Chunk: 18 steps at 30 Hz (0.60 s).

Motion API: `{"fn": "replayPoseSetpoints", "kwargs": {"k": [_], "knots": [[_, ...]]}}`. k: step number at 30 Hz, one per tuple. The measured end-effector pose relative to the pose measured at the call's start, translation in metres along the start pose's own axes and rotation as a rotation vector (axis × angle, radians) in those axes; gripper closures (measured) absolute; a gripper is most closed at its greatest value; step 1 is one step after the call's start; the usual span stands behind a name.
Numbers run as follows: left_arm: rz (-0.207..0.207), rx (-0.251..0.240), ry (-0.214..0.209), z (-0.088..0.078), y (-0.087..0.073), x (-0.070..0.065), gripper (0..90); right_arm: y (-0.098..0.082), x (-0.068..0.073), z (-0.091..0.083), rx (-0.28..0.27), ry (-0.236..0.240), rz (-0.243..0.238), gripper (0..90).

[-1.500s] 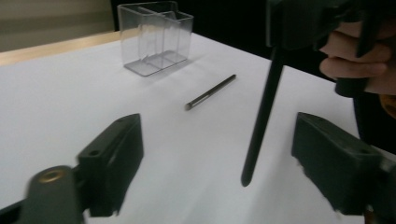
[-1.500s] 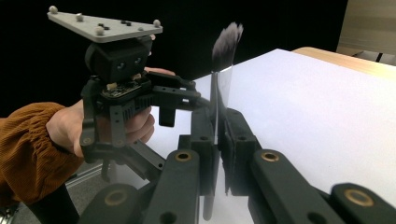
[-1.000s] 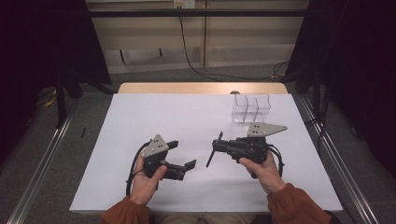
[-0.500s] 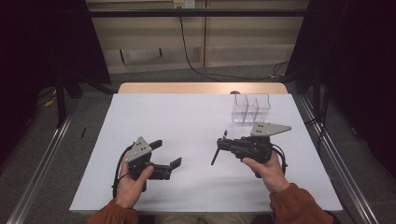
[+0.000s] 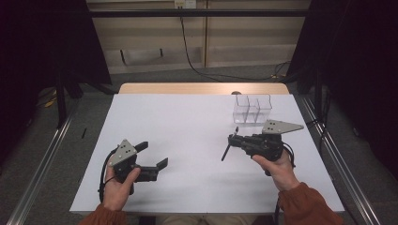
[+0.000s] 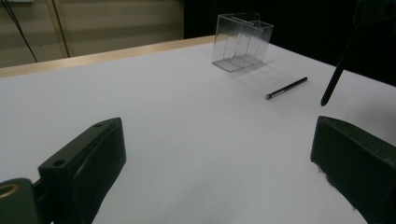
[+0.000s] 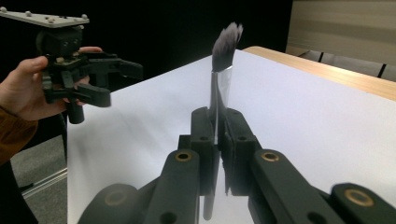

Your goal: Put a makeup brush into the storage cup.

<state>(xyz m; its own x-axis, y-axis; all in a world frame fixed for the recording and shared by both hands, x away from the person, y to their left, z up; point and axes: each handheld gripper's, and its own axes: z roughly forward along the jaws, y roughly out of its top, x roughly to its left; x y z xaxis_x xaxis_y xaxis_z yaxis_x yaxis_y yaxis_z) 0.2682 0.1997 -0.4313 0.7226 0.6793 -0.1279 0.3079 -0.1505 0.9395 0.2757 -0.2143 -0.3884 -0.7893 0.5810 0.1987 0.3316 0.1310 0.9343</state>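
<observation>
Right claw [image 7: 217, 135] is clamped on the makeup brush [image 7: 223, 70] at its ferrule, centre frame, bristles up. Light, stiff handle, smooth, likely to pivot; bristles soft, so grip stays on the ferrule. Left claw [image 5: 152, 157], lower left, gapes empty over the desk [image 5: 187, 122].

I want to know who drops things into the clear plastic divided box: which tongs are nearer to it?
Right. The right tongs, holding a makeup brush, sit just in front of the clear plastic divided box; the left tongs are far across the table, open.
</observation>
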Motion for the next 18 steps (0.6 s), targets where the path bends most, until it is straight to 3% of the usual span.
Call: {"fn": "replayPoseSetpoints", "kwargs": {"k": [5,13,18], "knots": [[0.01,0.025,0.0,-0.004,-0.008,0.0,3.4,0.003,-0.004,-0.007,-0.009,-0.022,-0.001,84.4],[-0.007,0.011,0.003,-0.016,-0.015,0.002,3.8,0.012,-0.016,-0.02,-0.03,-0.066,-0.006,84.4],[-0.017,-0.011,0.027,-0.021,-0.016,0.004,3.3,0.015,-0.025,-0.029,-0.041,-0.096,0.004,84.4]]}}
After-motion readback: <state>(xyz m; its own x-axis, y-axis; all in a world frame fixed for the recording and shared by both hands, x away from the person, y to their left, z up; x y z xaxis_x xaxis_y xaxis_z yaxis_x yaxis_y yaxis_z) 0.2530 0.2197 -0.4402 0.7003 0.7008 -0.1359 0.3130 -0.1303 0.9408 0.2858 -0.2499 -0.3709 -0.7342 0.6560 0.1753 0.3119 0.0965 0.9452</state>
